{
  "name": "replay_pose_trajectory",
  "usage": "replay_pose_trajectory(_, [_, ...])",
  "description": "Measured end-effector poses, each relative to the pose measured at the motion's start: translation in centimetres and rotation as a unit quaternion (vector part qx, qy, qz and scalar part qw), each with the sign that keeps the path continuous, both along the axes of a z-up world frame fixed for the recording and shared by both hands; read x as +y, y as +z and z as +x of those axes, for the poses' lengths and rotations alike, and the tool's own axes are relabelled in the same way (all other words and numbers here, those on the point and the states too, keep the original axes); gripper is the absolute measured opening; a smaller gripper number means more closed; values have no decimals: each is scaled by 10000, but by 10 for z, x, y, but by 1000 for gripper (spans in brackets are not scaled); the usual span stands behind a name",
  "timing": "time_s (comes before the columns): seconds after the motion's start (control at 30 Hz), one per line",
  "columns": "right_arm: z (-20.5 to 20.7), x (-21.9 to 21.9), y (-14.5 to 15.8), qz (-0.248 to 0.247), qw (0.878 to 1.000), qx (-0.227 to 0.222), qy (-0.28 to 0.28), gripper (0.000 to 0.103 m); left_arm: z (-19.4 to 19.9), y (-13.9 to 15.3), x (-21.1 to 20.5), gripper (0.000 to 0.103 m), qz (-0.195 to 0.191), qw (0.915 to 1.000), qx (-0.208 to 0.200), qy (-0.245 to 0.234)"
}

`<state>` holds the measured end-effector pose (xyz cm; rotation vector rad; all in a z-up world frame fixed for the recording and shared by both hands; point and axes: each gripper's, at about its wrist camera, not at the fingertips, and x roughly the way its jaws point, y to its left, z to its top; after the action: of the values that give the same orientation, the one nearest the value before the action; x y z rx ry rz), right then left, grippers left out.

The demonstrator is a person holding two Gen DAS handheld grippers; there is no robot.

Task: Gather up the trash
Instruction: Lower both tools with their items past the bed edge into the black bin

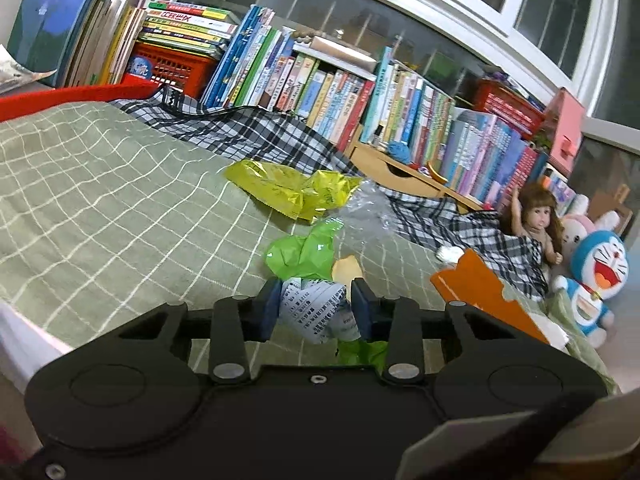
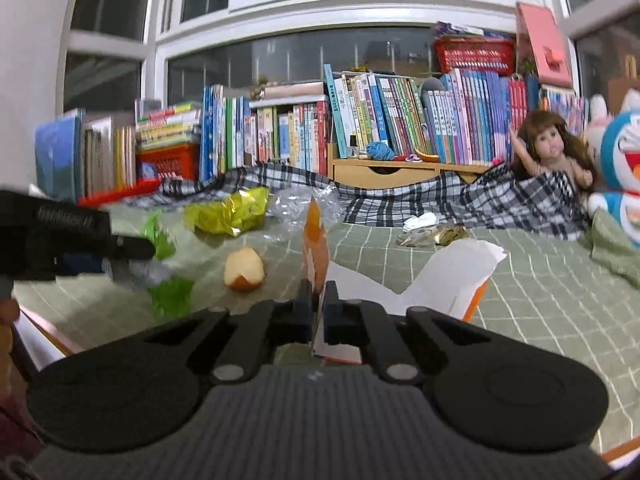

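Two grippers each hold trash above the green checked bed [image 1: 100,184]. Left gripper [image 1: 316,308] squeezes a crumpled printed paper [image 1: 316,312] between its pads. Right gripper [image 2: 319,300] pinches the torn orange carton [image 2: 316,240] tight.

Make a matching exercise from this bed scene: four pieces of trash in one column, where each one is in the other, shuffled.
1. receipt
2. orange carton
3. apple
4. yellow wrapper

A. lying bare on the green sheet
B. in the right hand-held gripper
C. farthest back, near the plaid blanket
D. in the left hand-held gripper

Pairs: 1-D, 2-B, 3-A, 4-C
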<state>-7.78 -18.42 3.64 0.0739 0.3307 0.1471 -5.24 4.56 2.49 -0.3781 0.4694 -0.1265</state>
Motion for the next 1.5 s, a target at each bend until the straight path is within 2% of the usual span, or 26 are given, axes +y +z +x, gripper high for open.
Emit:
replay_pose_trajectory(0.17, [-27,-12,12,428,9988,84,219,7,-32,14,4,34,158,9996,-76,-219])
replay_pose_trajectory(0.47, [-86,-24,24,1034,9916,276,728,7,-96,28,11,34,135,9982,-88,-583])
replay_pose_trajectory(0.63, [-115,-22,20,1208,9868,433,989,7,-130,25,12,34,154,9973,65,-718])
replay_pose_trajectory(0.87, [-128,-14,-4,1590,9748,908,1272,7,-158,1,14,34,246,9944,562,-861])
replay_pose_trajectory(1.03, [-128,-5,-25,1603,9706,1207,1327,7,-166,-20,8,34,492,9898,886,-998])
replay_pose_trajectory(1.27, [-119,-5,-57,1848,9599,1724,1215,7,-162,-54,-12,34,836,9786,1356,-1303])
replay_pose_trajectory(1.5, [-110,-1,-84,1825,9526,2127,1183,7,-149,-88,-29,34,1075,9666,1750,-1531])
